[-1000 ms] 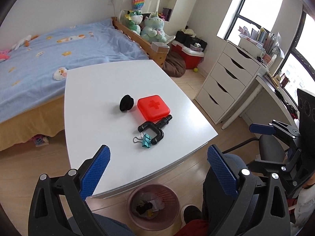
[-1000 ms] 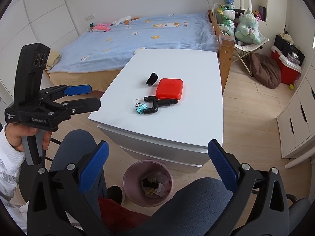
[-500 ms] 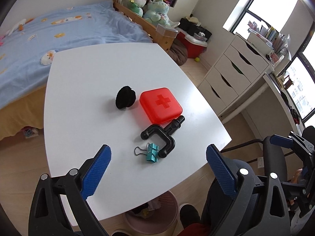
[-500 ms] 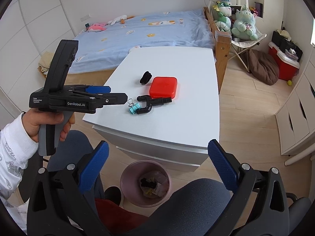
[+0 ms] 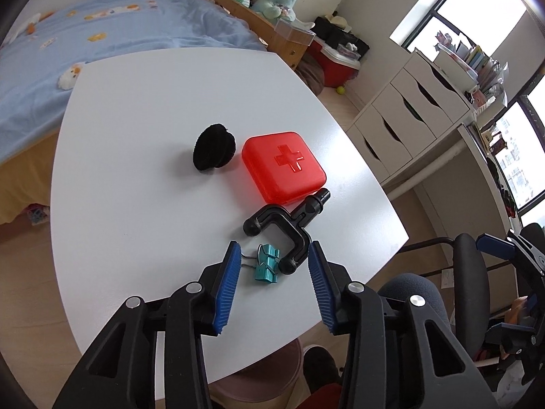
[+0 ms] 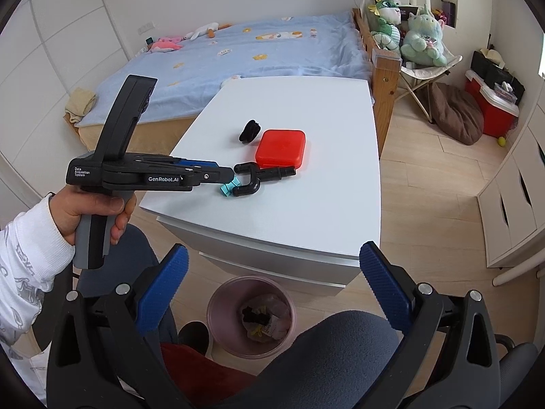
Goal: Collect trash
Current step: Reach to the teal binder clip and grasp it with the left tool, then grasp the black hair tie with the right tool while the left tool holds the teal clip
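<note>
On the white table (image 5: 136, 204) lie a teal binder clip (image 5: 267, 266), a black U-shaped clamp part (image 5: 289, 225), a red first-aid box (image 5: 282, 167) and a black fuzzy lump (image 5: 214, 151). My left gripper (image 5: 273, 248) hovers low over the near edge. Its jaws are closing, with the clip and one end of the black part between them; the pads do not press on either. The right wrist view shows this gripper (image 6: 228, 173) side-on at the clip (image 6: 227, 187). My right gripper (image 6: 272, 248) stands open and empty above the pink bin (image 6: 250, 317).
The bin holds crumpled trash and stands on the floor under the table's near edge, by the person's knees (image 6: 340, 347). A blue bed (image 6: 255, 54) lies behind the table. White drawers (image 5: 402, 116) and an office chair (image 5: 466, 259) stand to the right.
My left gripper has come down and forward to the binder clip, and its jaws have narrowed from wide open. The right gripper has stayed where it was.
</note>
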The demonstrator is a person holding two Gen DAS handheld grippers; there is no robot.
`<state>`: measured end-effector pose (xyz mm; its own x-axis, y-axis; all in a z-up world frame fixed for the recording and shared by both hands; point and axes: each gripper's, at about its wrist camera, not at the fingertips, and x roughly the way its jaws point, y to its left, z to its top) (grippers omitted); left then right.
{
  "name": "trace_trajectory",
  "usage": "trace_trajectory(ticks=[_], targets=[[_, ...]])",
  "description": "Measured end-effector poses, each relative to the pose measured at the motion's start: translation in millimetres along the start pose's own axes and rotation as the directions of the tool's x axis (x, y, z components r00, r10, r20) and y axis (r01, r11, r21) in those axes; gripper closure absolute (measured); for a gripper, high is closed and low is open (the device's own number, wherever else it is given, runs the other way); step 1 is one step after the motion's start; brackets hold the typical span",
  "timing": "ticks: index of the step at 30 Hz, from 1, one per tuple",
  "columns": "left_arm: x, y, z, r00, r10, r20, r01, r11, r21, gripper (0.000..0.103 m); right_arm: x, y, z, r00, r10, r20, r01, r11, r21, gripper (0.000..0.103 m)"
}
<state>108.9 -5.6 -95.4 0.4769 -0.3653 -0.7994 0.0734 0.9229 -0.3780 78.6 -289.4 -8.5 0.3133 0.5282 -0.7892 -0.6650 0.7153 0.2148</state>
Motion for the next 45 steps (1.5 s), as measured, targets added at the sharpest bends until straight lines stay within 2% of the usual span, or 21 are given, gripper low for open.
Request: trace_trajectory(ticks=[4, 10, 22, 33, 45], targets=[[2.4, -0.2, 1.1, 1.000, 0.000, -0.011, 0.000, 1.000, 0.003, 0.078, 0.7, -0.3, 0.2, 1.000, 0.000, -0.001, 0.000, 1.000, 0.001, 0.004], [4.6, 0.8, 1.6, 1.000, 0.004, -0.022, -0.004, 1.000, 0.002, 0.102, 3.5, -1.0, -0.5, 1.000, 0.002, -0.003, -0.002, 1.000, 0.000, 0.004], [-11.0, -2.4, 5.2, 0.999, 0.036, 0.018, -0.036, 0.999, 0.034, 0.103, 14.8, 1.3, 12.7, 1.000, 0.012, 0.008, -0.012, 1.000, -0.016, 0.004], [-30.9, 1.4, 3.5, 0.996, 0.072, 0.059, -0.074, 0.996, 0.044, 0.103, 35.7, 8.0, 63.7, 1.000, 0.017, 0.021, -0.015, 0.997, -0.071, 0.004], [-43.5, 4.6, -3.4, 0.994, 0.075, 0.084, -0.078, 0.996, 0.039, 0.103, 89.6, 19.3, 126.4, 0.999, 0.010, -0.050, -0.015, 0.994, -0.105, 0.004]])
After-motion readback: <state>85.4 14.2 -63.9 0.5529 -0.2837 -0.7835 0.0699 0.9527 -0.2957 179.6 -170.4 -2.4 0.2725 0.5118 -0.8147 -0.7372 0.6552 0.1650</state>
